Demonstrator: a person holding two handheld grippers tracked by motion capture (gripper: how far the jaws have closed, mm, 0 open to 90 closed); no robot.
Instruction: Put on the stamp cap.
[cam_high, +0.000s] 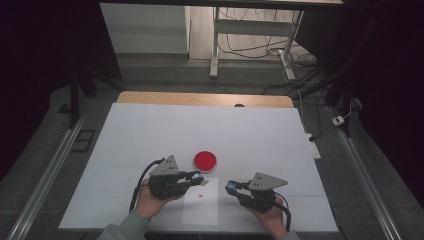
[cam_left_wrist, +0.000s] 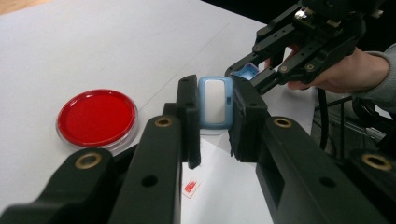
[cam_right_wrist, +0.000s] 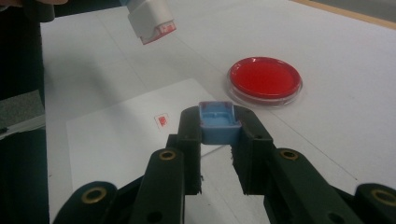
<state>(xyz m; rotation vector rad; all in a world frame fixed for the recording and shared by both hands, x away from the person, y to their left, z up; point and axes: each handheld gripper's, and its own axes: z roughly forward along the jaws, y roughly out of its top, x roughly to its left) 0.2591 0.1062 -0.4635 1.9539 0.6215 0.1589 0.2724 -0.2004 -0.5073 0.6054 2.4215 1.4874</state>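
Observation:
My left gripper (cam_high: 198, 178) is shut on a small blue-and-white stamp (cam_left_wrist: 215, 101), held above a white sheet of paper (cam_high: 201, 202). The stamp's red-inked face (cam_right_wrist: 163, 29) shows at the top of the right gripper view. A small red stamped mark (cam_right_wrist: 161, 120) sits on the paper. My right gripper (cam_high: 230, 187) is shut on the stamp's blue cap (cam_right_wrist: 218, 122), its hollow side up, just right of the paper. A round red ink pad (cam_high: 205, 160) lies on the table just beyond the paper.
A large white board (cam_high: 150, 135) covers the table, with a wooden edge (cam_high: 200, 98) at the far side. Table legs and cables (cam_high: 250, 47) stand on the floor beyond. Metal rails (cam_high: 50, 170) run along both sides.

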